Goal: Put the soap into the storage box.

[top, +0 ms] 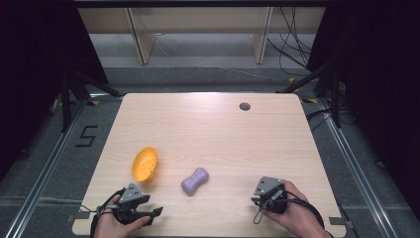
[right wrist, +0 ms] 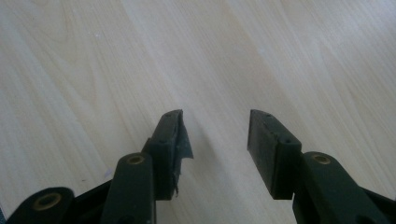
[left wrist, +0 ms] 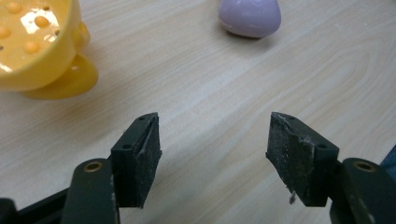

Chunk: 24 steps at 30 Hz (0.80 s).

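A yellow-orange bowl [top: 145, 163] lies tilted on the left half of the wooden table [top: 213, 129]. To its right rests a purple bone-shaped object [top: 194, 180]. My left gripper [top: 133, 197] sits near the front edge, just below the bowl, held in a hand. In the left gripper view its jaws [left wrist: 212, 140] stand open over bare wood, with the bowl [left wrist: 32, 42] ahead on the left and the purple object [left wrist: 250, 16] ahead. My right gripper [top: 268, 191] rests at the front right, its jaws [right wrist: 215, 135] open over bare wood.
A small round grommet hole [top: 244, 106] sits near the table's far edge. Beyond the table stand wooden shelf legs [top: 141, 39], and cables [top: 292, 44] run across the floor. Dark curtains hang on both sides.
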Each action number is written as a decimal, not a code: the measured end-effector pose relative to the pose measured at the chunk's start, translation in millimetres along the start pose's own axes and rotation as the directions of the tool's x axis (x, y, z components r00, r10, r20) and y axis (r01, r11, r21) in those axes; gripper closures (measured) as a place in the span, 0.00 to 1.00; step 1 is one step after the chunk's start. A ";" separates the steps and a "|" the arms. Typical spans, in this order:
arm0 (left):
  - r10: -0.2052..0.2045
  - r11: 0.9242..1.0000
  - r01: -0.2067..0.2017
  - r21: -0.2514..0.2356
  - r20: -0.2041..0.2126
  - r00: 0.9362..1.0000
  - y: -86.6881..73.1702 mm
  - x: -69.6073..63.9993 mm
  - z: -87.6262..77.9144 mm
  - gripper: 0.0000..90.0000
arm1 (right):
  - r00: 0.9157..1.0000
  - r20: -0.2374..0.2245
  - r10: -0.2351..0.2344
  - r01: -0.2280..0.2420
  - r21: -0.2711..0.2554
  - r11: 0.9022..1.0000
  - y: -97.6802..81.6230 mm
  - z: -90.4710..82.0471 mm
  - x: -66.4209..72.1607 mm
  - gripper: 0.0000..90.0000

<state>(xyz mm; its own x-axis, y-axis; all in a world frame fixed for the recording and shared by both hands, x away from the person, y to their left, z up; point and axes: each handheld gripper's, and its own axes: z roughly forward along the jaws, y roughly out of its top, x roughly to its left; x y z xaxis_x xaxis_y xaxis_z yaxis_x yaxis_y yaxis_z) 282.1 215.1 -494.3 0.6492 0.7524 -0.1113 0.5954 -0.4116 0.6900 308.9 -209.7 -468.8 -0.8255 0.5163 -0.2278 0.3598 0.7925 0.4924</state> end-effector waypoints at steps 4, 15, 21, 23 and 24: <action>-0.002 0.999 0.002 0.045 -0.010 1.000 8.9 -0.5 1.1 0.38 | 1.000 -0.002 0.020 -0.020 0.007 1.000 0.5 -1.4 1.3 0.64; 0.018 0.988 -0.019 0.152 0.006 1.000 58.4 -7.8 7.4 0.40 | 1.000 0.009 -0.005 0.005 0.023 1.000 1.3 -1.7 2.6 0.62; 0.041 0.976 -0.041 0.214 0.002 0.999 78.0 -8.5 12.2 0.38 | 1.000 -0.003 0.014 -0.014 0.012 1.000 1.3 -1.4 3.5 0.61; 0.049 0.973 -0.049 0.227 0.006 0.999 85.3 -8.0 13.3 0.38 | 1.000 -0.006 0.018 -0.018 0.013 1.000 1.4 -1.4 4.1 0.60; 0.056 0.967 -0.056 0.247 0.005 0.998 92.2 -8.5 14.3 0.38 | 1.000 -0.007 0.017 -0.017 0.016 1.000 1.4 -1.1 4.2 0.60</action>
<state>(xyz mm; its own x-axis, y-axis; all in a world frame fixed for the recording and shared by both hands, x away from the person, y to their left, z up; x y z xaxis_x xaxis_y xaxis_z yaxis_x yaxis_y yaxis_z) 338.3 163.4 -440.0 0.6841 0.7254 -0.0758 0.6564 -0.5671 0.4975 305.5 -206.8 -468.1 -0.8226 0.5271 -0.2136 0.3803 0.7890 0.4825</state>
